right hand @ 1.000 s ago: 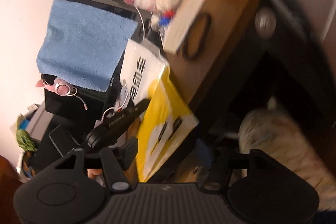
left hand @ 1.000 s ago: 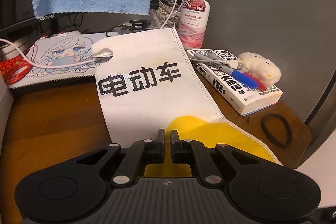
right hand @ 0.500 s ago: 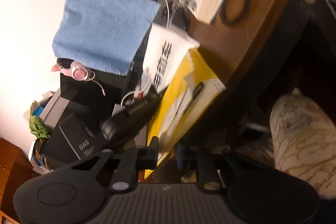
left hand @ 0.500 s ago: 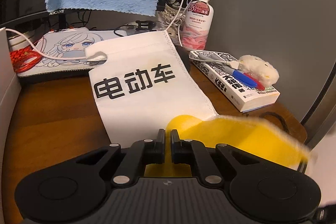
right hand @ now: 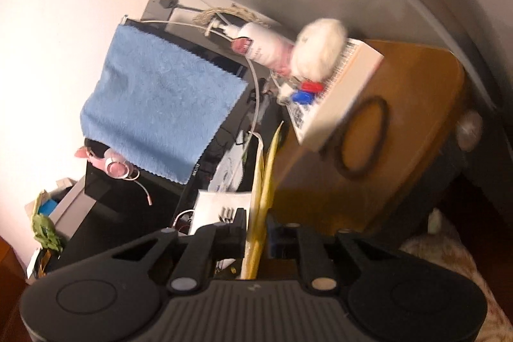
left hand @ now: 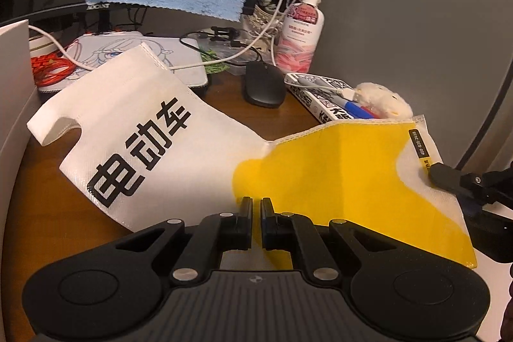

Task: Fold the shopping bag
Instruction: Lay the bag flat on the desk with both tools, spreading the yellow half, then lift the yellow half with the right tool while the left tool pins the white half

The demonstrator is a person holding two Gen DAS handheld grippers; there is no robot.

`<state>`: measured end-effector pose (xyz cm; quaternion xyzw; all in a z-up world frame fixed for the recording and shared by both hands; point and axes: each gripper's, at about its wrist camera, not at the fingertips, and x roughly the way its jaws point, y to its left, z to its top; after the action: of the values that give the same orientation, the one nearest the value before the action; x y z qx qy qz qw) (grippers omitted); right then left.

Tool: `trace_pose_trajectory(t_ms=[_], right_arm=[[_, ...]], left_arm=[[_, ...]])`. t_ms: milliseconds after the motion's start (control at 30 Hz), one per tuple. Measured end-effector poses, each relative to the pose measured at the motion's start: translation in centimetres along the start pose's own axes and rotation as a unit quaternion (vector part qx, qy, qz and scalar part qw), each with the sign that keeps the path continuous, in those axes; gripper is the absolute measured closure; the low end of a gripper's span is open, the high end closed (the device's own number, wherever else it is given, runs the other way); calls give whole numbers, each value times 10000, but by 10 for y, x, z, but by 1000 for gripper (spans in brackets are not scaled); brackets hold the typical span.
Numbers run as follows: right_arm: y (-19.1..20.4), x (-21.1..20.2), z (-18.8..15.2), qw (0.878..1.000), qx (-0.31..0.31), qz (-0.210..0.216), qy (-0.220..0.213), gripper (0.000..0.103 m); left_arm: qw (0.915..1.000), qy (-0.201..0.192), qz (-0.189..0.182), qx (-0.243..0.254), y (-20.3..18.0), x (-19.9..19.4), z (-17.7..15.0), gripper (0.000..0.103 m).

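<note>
The white and yellow non-woven shopping bag (left hand: 198,156) is spread over the brown wooden desk (left hand: 45,181), its white printed half lying toward the black computer mouse (left hand: 264,84) and its yellow bottom lifted off the desk; the black left gripper (left hand: 256,207) is pinched shut on the near yellow edge, while the black right gripper (right hand: 258,233) is clamped on the yellow corner, seen edge-on between its fingers. For a clean fold, both corners should probably be carried level toward the white handle end, with the edges matched before release. No container with contents can be made out.
</note>
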<state>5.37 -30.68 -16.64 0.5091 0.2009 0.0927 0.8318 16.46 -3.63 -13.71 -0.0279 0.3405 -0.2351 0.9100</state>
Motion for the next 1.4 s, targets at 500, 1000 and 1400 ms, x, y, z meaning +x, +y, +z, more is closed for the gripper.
trace_pose_trajectory(t_ms=[500, 1000, 1400], right_arm=[[8, -13, -19, 9987, -94, -192, 456, 96], [32, -27, 37, 9919, -1131, -543, -178, 99], [37, -28, 58, 9863, -1461, -705, -290, 99]], left_arm=[[9998, -74, -27, -177, -1, -2, -4, 96], [9894, -47, -1213, -797, 7, -20, -16, 96], [9966, -341, -144, -736, 47, -52, -20, 96]])
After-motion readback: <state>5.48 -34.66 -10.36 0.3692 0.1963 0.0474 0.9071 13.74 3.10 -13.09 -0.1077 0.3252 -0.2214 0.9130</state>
